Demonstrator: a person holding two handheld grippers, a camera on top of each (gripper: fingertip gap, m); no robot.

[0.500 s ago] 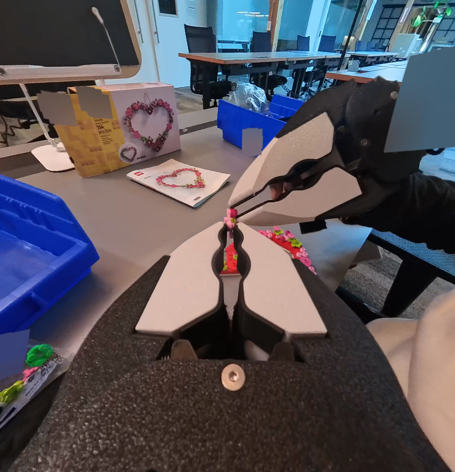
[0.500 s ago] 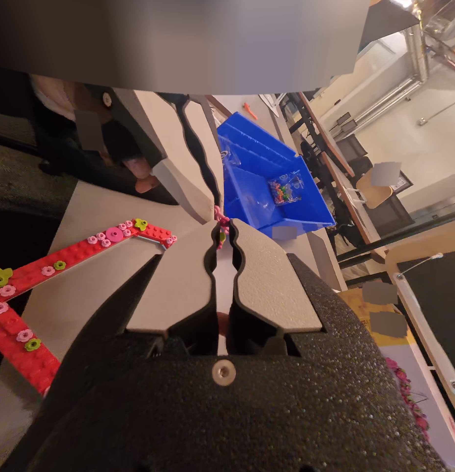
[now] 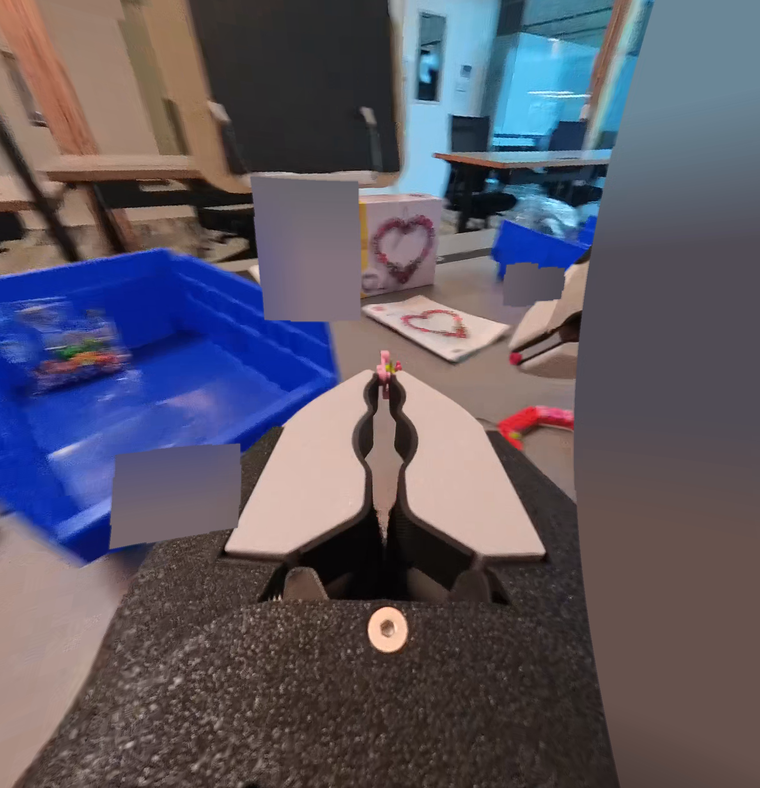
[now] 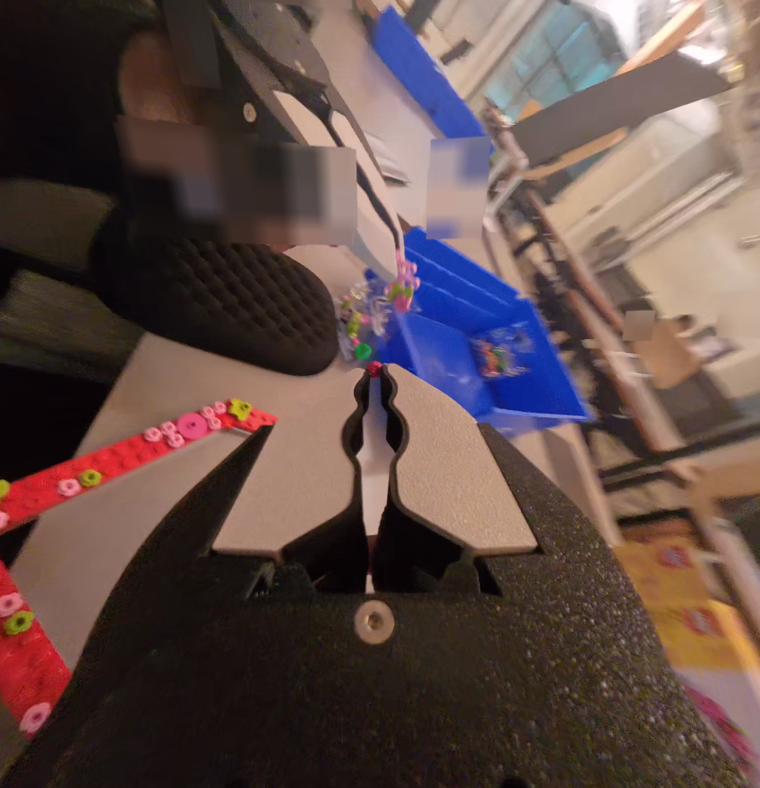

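My left gripper is shut on a small pink flower stem piece with a green bit, held above the grey table. It also shows in the right wrist view, where the pink piece hangs from its tips. My right gripper is shut on a tiny dark red round piece. It shows in the left wrist view at the right, with the red piece at its tip. A red heart frame with pink and green flower studs lies on the table, left of my right gripper.
A blue bin with a bag of small coloured pieces stands to the left. A set box and an instruction booklet lie ahead. A second blue bin is at the back right. A clear bag of loose pieces lies by the bin.
The two grippers, tip to tip before, have drawn apart. The left one has swung left with the pink piece; the right one now holds the small red piece alone.
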